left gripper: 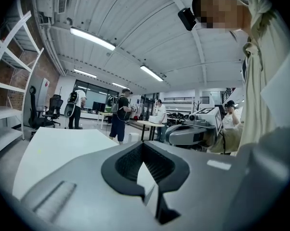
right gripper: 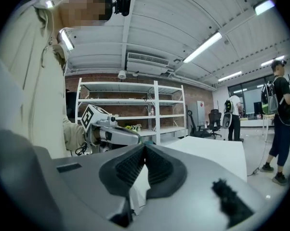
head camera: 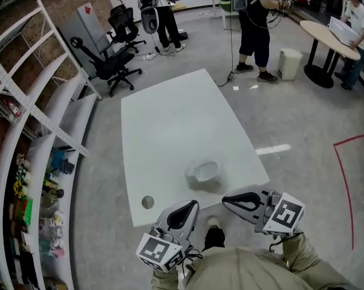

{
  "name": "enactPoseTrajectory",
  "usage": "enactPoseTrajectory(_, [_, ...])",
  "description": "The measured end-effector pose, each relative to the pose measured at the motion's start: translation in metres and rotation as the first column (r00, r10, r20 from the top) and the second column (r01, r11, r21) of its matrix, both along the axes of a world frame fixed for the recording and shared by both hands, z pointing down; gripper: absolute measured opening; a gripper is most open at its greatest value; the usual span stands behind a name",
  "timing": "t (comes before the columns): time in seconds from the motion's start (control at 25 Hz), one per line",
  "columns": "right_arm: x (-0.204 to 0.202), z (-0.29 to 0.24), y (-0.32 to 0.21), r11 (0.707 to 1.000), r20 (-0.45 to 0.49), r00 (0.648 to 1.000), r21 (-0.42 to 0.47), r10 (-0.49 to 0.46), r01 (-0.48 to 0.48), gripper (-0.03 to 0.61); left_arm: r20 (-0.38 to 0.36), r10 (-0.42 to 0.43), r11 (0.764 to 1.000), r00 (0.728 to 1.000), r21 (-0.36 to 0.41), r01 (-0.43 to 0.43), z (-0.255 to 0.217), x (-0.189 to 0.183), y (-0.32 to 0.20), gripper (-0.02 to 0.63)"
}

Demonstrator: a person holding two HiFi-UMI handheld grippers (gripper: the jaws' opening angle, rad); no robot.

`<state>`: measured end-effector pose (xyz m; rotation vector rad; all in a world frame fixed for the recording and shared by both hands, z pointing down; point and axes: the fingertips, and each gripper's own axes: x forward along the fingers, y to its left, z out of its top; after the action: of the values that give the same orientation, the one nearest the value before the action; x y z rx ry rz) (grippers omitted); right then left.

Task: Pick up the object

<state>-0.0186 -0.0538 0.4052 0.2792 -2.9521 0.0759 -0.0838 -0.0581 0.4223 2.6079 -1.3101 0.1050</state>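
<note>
Your left tongs (head camera: 190, 206) and right tongs (head camera: 227, 202) are both pressed together on nothing, held at lower centre of the frame by the near edge of the desk (head camera: 170, 119). The object (head camera: 204, 173), small, pale and roundish with no clear long axis, sits on the desk just above and between the two tips. Neither hand looks nearer, so spread whichever tongs you choose first.

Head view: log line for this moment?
left tool shut, empty | right tool shut, empty | clear plastic object on white table, untouched
</note>
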Motion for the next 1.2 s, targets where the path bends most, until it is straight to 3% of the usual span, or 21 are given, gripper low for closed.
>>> enactPoseTrajectory(0.44, [-0.043, 0.021, -0.083, 0.996, -0.010, 0.998, -0.056, 0.062, -0.063, 0.005, 0.022, 0.072, 0.996, 0.997, -0.062, -0.071, 0.026, -0.034, -0.080, 0.006])
enactPoseTrajectory(0.76, [-0.038, 0.044, -0.097, 0.990, -0.070, 0.995, -0.117, 0.067, -0.075, 0.005, 0.002, 0.038, 0.987, 0.999, -0.157, -0.037, 0.049, -0.035, -0.094, 0.006])
enactPoseTrajectory(0.88, [-0.038, 0.051, -0.101, 0.988, -0.081, 0.995, -0.136, 0.058, -0.069, 0.005, -0.037, 0.032, 0.977, 0.999, -0.211, -0.040, 0.070, -0.034, -0.099, 0.007])
enactPoseTrajectory(0.92, [-0.038, 0.051, -0.102, 0.988, -0.078, 0.995, -0.142, 0.055, -0.066, 0.005, -0.040, 0.008, 0.969, 0.999, -0.246, -0.018, 0.079, -0.036, -0.102, 0.008])
enactPoseTrajectory(1.0, [-0.037, 0.052, -0.103, 0.986, -0.078, 0.996, -0.152, 0.052, -0.063, 0.004, -0.006, -0.057, 0.945, 0.998, -0.324, 0.052, 0.102, -0.044, -0.110, 0.110])
enactPoseTrajectory(1.08, [-0.031, 0.053, -0.103, 0.985, -0.079, 0.996, -0.158, 0.050, -0.063, 0.005, 0.056, -0.118, 0.907, 0.991, -0.401, 0.130, 0.128, -0.049, -0.119, 0.198])
enactPoseTrajectory(1.2, [-0.020, 0.055, -0.105, 0.982, -0.083, 0.995, -0.173, 0.059, -0.072, 0.005, 0.126, -0.140, 0.848, 0.982, -0.497, 0.185, 0.163, -0.046, -0.131, 0.242])
